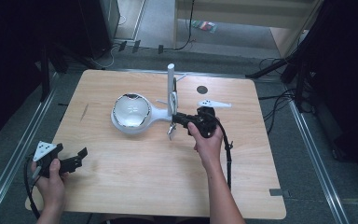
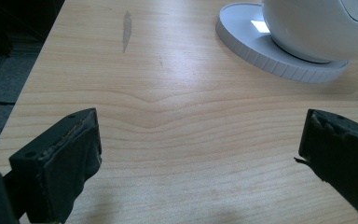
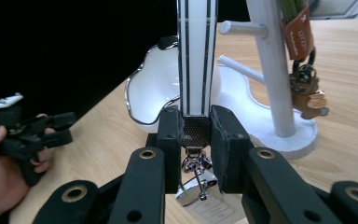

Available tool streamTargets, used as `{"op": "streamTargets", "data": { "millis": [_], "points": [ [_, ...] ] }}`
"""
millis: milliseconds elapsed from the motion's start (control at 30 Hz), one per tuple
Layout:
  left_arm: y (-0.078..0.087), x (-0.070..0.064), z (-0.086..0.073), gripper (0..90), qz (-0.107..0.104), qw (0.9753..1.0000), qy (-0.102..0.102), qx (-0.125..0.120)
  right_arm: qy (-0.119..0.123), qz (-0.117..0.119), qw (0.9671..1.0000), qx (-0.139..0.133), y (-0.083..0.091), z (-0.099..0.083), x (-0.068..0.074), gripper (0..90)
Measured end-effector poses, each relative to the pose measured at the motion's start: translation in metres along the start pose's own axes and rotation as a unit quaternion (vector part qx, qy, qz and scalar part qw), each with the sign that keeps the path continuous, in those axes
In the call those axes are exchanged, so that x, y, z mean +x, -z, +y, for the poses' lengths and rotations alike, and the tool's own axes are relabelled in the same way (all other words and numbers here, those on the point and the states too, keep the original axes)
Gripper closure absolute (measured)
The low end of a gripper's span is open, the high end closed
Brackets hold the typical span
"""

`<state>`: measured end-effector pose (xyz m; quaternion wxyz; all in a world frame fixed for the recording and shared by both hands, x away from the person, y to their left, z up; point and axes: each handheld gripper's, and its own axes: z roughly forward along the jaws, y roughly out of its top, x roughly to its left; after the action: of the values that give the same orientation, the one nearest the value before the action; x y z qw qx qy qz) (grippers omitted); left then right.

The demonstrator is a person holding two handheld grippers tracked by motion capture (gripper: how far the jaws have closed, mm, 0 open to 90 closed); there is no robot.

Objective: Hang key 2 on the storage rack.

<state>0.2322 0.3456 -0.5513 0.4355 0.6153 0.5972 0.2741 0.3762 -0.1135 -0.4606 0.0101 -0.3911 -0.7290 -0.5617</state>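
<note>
A white stand has a shiny bowl (image 1: 130, 111) (image 3: 154, 91) and an upright post (image 1: 170, 77) (image 3: 272, 70) with side pegs. A white strap with black stripes (image 3: 196, 51) (image 1: 172, 101) runs down beside the post. My right gripper (image 3: 196, 133) (image 1: 176, 119) is shut on the strap's black mesh end. A metal clasp (image 3: 196, 186) dangles under the jaws. A brown keychain on a green strap (image 3: 305, 79) hangs on the post's other side. My left gripper (image 1: 79, 157) (image 2: 200, 140) is open over bare wood at the table's front left corner, holding nothing.
The wooden table (image 1: 149, 177) has a dark round mark (image 1: 202, 89) at the back right. The stand's ribbed white base (image 2: 279, 58) lies ahead and right of my left gripper. Cables and metal rails run along the floor around the table.
</note>
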Motion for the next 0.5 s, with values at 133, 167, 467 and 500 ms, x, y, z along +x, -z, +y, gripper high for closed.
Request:
{"op": "streamTargets", "data": {
  "millis": [133,167,467,500],
  "points": [
    [0.0,0.0,0.0,0.0,0.0,1.0,-0.001,0.001,0.0,0.011,0.9999,0.012,-0.004,0.0,-0.001,75.9],
    [0.0,0.0,0.0,0.0,0.0,1.0,-0.001,0.001,0.0,0.011,0.9999,0.012,-0.004,0.0,-0.001,75.9],
    [0.0,0.0,0.0,0.0,0.0,1.0,0.0,0.0,-0.024,0.024,0.9993,0.013,-0.008,0.005,-0.01,75.9],
    [0.0,0.0,0.0,0.0,0.0,1.0,0.0,0.0,-0.027,0.025,0.9992,0.014,-0.008,0.005,-0.011,75.9]
  ]
}}
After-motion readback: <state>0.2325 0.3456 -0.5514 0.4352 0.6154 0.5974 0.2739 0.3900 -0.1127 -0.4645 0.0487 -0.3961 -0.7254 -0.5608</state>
